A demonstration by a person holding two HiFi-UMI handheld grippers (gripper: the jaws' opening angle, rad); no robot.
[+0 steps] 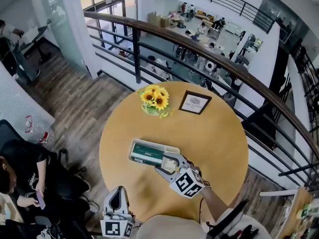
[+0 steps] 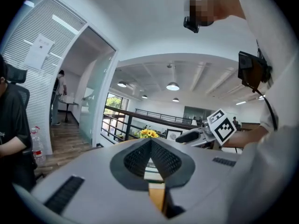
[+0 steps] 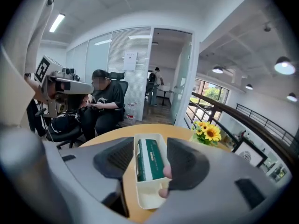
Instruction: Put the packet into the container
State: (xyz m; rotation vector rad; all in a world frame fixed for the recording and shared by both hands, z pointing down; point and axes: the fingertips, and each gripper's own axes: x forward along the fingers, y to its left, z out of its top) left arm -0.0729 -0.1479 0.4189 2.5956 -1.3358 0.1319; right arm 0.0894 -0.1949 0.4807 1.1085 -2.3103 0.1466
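On the round wooden table (image 1: pixel 214 143) lies a white container (image 1: pixel 137 144), and a green packet (image 1: pixel 147 155) lies flat inside it. My right gripper (image 1: pixel 167 163) hovers over the container's right end, jaws apart, and its pads press on nothing. The right gripper view looks down on the packet (image 3: pixel 152 158) in the container (image 3: pixel 149 197), between and below the jaws. My left gripper (image 1: pixel 117 195) hangs low at the table's near edge, well away from the container. Its jaw tips meet in the left gripper view (image 2: pixel 150 143), with nothing between them.
A bunch of sunflowers (image 1: pixel 155 99) and a framed card (image 1: pixel 195 102) stand at the table's far side. A dark railing (image 1: pixel 199 44) curves behind the table, above a drop to a lower floor. A person (image 1: pixel 20 178) sits at the left.
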